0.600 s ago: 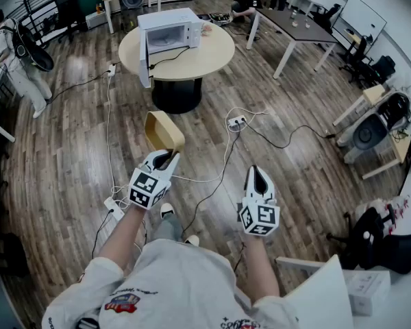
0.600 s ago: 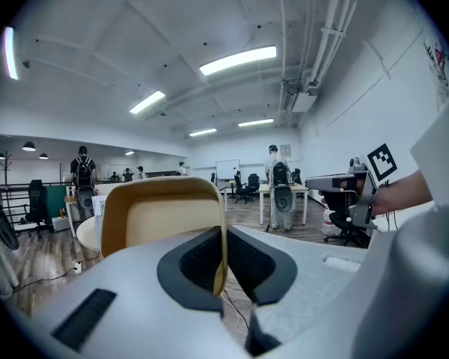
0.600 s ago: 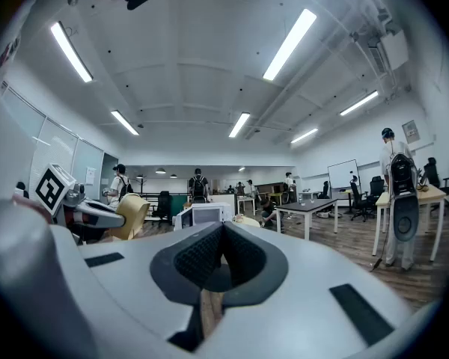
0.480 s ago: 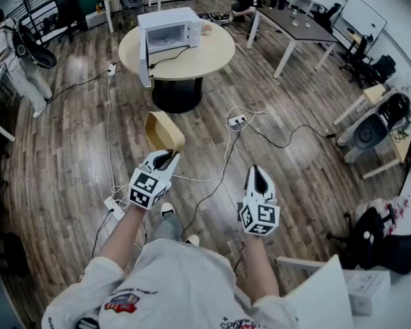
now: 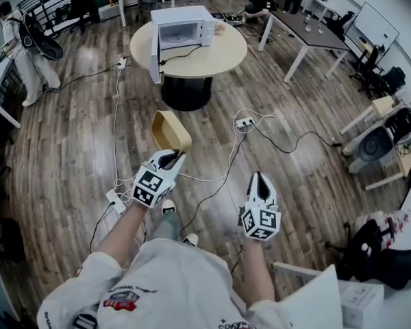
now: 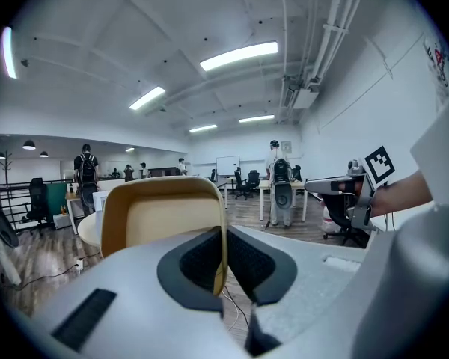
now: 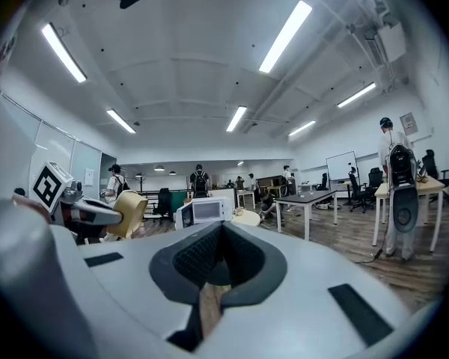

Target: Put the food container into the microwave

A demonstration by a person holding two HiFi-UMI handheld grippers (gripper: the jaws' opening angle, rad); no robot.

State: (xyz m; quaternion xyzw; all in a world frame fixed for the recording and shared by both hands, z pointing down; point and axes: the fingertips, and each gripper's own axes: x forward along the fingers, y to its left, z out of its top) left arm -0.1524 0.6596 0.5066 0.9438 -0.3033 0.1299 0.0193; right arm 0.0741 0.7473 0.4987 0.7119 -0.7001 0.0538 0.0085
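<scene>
A tan food container (image 5: 170, 130) is held out in front of me over the wooden floor, tipped on its side. My left gripper (image 5: 166, 160) is shut on its rim. In the left gripper view the container (image 6: 163, 219) fills the middle, its wall pinched between the dark pads (image 6: 196, 264). A white microwave (image 5: 183, 27) stands on a round table (image 5: 212, 57) ahead, its door (image 5: 154, 52) swung open to the left. My right gripper (image 5: 259, 181) hangs to the right, shut and empty. The right gripper view shows the microwave (image 7: 202, 212) and the container (image 7: 131, 212).
Cables and power strips (image 5: 244, 123) trail across the floor between me and the table. A person (image 5: 20, 43) stands at the far left. A dark table (image 5: 308, 33) and office chairs (image 5: 380, 139) stand to the right. White boxes (image 5: 359, 300) lie at the lower right.
The round table and microwave sit slightly nearer and more central in the head view. Both grippers keep their poses, and the container stays in the left one.
</scene>
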